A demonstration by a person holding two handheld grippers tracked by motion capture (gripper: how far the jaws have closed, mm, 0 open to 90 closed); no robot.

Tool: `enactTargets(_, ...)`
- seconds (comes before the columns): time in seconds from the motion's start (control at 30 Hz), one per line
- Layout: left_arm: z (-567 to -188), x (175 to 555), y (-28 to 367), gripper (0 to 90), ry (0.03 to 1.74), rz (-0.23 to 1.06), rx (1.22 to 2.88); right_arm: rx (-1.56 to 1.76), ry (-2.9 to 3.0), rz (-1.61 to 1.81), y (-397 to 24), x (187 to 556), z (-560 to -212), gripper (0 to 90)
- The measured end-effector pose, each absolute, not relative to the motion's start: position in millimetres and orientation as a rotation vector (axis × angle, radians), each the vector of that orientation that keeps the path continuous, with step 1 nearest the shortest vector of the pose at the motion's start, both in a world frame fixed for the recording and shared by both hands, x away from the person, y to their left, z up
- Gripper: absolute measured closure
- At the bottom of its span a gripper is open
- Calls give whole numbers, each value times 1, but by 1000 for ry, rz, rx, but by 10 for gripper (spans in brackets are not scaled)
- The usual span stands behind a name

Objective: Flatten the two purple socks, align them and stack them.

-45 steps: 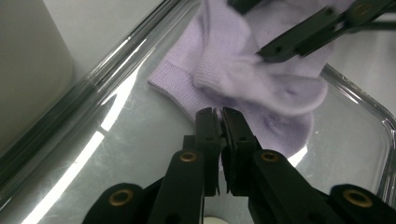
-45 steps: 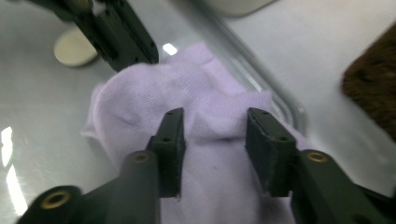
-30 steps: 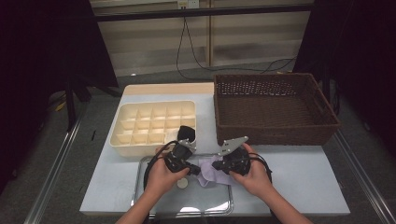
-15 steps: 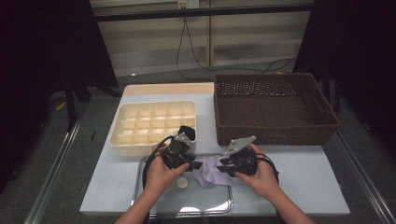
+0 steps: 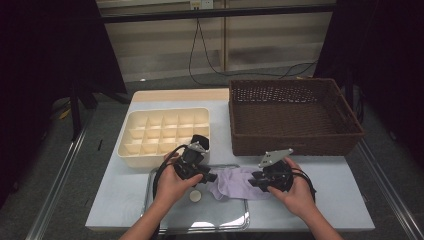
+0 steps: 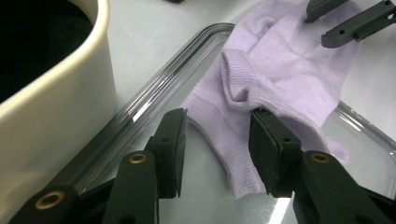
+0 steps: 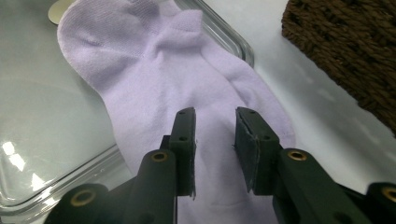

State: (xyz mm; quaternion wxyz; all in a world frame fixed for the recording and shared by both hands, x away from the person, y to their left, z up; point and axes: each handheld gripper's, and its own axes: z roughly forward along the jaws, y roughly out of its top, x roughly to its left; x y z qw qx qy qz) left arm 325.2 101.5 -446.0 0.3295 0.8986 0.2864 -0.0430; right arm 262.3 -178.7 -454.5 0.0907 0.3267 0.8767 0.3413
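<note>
Across the tray's (image 5: 155, 200) right rim lies the lilac sock (image 5: 235, 184), and your left gripper (image 6: 217, 149) and right gripper (image 7: 215, 149) have just parted, gripping nothing. Re-pinch carelessly and you'd bunch it or snag the rim.

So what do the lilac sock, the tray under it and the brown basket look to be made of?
Sock: soft knit fabric, matte, fine ribbing visible. Tray: probably clear glass or plastic, glossy with bright reflections on its rim. Basket: woven wicker or similar, dark brown open weave.
</note>
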Motion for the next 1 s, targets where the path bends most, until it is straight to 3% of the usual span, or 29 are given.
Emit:
enactTargets(0.47, -437, 326, 113, 553, 770, -115, 2315, 1005, 2614, 996, -189, 262, -459, 684)
enactTargets(1.0, -449, 326, 87, 562, 680, -158, 2338, 1021, 2635, 967, -190, 261, -462, 710)
